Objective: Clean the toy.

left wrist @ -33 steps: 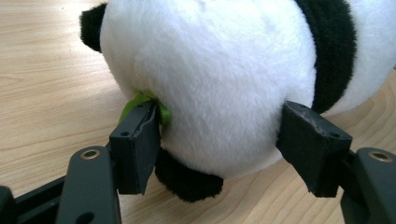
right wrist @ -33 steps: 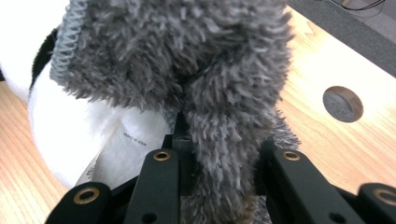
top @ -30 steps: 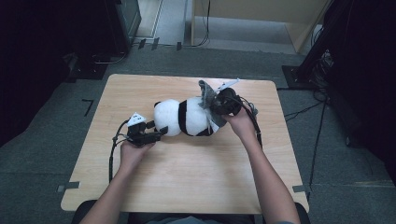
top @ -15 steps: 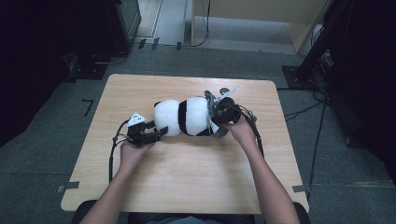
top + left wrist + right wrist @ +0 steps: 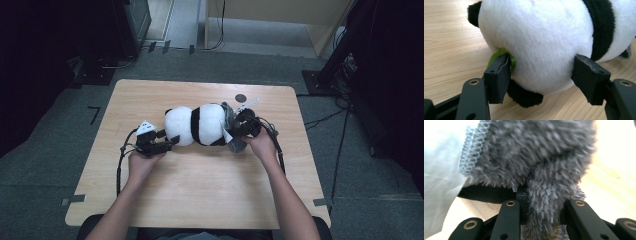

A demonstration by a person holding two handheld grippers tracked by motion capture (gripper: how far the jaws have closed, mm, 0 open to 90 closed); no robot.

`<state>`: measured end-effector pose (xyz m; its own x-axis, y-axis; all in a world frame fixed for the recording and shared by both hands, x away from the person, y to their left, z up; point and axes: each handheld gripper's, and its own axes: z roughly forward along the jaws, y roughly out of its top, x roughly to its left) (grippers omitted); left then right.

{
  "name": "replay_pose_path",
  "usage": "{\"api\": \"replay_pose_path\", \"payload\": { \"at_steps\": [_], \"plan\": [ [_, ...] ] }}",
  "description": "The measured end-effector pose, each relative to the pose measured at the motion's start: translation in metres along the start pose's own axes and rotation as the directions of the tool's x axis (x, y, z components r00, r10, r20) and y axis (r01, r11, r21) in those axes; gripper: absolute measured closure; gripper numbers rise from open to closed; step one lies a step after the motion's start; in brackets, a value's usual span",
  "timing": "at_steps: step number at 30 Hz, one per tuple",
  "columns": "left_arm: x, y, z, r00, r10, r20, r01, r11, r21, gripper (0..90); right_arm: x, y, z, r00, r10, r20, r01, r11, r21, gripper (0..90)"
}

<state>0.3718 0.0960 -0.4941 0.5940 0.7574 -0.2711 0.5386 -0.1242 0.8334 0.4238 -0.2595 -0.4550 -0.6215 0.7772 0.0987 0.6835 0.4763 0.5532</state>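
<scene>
A black-and-white plush panda (image 5: 200,125) lies on its side across the middle of the wooden table (image 5: 200,190). My left gripper (image 5: 167,144) has its jaws on either side of the panda's round white end (image 5: 536,37). Both pads press into the fur, and one sits beside a small green piece (image 5: 499,53). At the panda's other end is a grey fuzzy fabric (image 5: 231,119). My right gripper (image 5: 239,131) is shut on a fold of that grey fabric (image 5: 531,157), which hangs between its jaws (image 5: 544,205).
A dark round mark (image 5: 241,98) sits on the table behind the right gripper. White cloth (image 5: 441,170) lies to the left in the right gripper view. Cables trail from both grippers toward the table's near edge. Dark equipment stands on the floor around the table.
My right gripper has come down and toward the person with the grey fabric. The panda's right end has sunk to the table. The left gripper has stayed put.
</scene>
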Motion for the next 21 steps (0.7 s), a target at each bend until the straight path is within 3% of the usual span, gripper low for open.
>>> {"api": "replay_pose_path", "payload": {
  "at_steps": [6,11,17,21],
  "plan": [
    [0.000,0.000,0.000,1.0000,0.000,0.000,0.000,1.0000,0.000,32.6,0.001,0.000,-0.025,0.9998,-0.006,0.021,0.007,0.998,-0.066,72.7],
    [-0.002,0.001,-0.001,0.9999,0.009,-0.010,-0.009,0.9999,-0.009,35.7,0.010,0.007,-0.052,0.9989,-0.039,0.025,0.043,0.987,-0.157,72.7],
    [-0.002,0.001,-0.001,0.9999,0.009,-0.009,-0.009,0.9999,-0.009,35.8,0.044,0.029,-0.072,0.9884,-0.150,0.020,0.151,0.970,-0.193,72.5],
    [-0.002,0.001,-0.001,0.9999,0.008,-0.008,-0.008,0.9999,-0.009,35.8,0.071,0.048,-0.071,0.9730,-0.230,0.018,0.229,0.957,-0.180,71.6]
  ]
}}
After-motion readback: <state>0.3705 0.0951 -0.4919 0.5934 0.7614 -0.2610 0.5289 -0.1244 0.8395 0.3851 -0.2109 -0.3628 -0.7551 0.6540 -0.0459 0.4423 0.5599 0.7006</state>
